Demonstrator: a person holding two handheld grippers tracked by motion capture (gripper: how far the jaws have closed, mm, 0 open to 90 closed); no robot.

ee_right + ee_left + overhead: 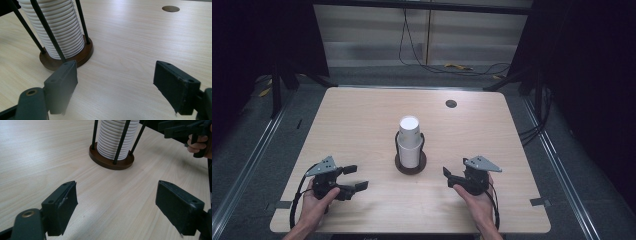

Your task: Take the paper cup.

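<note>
A stack of white paper cups [410,141] stands upright in a black wire holder on a round brown base [410,167] at the middle of the wooden table [362,115]. My left gripper [355,178] rests near the front left, its jaws open and empty, pointing toward the holder. My right gripper [448,178] sits at the front right, open and empty too. In the left gripper view the cup stack [115,137] and base [107,161] lie ahead, with the other gripper [185,130] at the upper right. The right gripper view has the cups [61,30] at its upper left.
A round dark cable hole [451,103] sits near the table's far edge, also in the right gripper view [170,8]. Cables lie on the floor beyond the table. Bare tabletop lies between the grippers and around the holder.
</note>
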